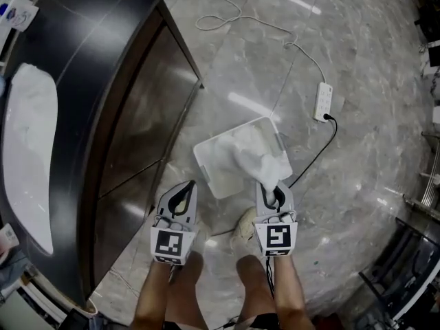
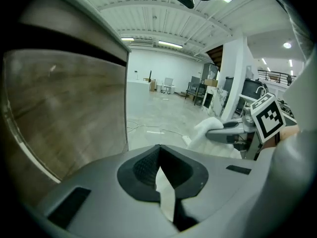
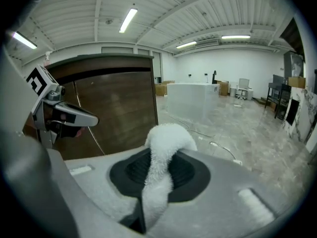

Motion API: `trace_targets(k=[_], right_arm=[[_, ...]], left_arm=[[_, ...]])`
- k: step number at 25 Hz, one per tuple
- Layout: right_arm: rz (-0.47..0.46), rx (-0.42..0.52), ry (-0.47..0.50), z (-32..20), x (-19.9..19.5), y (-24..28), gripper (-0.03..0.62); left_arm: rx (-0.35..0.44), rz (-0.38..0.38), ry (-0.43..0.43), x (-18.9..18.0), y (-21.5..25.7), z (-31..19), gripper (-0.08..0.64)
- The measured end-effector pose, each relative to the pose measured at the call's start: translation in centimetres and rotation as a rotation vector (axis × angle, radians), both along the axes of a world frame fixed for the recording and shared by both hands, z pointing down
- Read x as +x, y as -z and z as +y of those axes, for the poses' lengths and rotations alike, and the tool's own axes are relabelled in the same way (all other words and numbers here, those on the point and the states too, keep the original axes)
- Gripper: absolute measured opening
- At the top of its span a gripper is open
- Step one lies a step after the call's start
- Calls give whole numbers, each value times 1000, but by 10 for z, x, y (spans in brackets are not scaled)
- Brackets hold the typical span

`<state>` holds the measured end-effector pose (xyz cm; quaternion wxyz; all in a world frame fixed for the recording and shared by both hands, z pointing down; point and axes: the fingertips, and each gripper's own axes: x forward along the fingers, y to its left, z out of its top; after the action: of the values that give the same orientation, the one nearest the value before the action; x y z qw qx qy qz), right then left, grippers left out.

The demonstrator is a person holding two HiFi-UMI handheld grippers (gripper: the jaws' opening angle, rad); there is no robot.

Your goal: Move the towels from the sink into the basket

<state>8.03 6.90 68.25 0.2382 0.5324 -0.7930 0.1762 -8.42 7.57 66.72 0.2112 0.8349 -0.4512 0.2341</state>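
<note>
My right gripper (image 1: 273,188) is shut on a white towel (image 1: 261,162) that hangs from its jaws down into the white basket (image 1: 203,158) on the floor. In the right gripper view the fluffy towel (image 3: 164,140) bulges up between the dark pads (image 3: 190,175). To its left my left gripper (image 1: 183,185) hangs beside the basket, jaws together and nothing in them. In its own view the left gripper (image 2: 159,158) shows only a thin pale slit behind the tips. The white sink (image 1: 31,150) lies in the dark counter at far left.
The counter's brown cabinet front (image 1: 141,126) stands close to my left gripper. A white power strip (image 1: 323,102) and its cables lie on the marble floor beyond the basket. A pale shoe (image 1: 243,228) rests between the grippers. Shelving stands at the right edge.
</note>
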Motion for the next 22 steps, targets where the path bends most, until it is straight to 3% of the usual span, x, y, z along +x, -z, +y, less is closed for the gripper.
trace_targets(k=[12,16,20,21,22], right_arm=[[-12,-135,-24,2,5,-174,83],[20,-151,-6,1,6,-213,83],[-23,-157,-18,0,4,-226,90],[-47,-163,-22,0,3,-227,134],[-69,-173,-24,0,2,-227,244]], left_arm=[[-76,-8,-59,15,-136,10,9],[-115,-3,-39,13,-168,14,9],[-161,15,17,13,-180,14,9],[-171,20,31,15,-180,13,9],[-163,16,20,15,-180,13,9]])
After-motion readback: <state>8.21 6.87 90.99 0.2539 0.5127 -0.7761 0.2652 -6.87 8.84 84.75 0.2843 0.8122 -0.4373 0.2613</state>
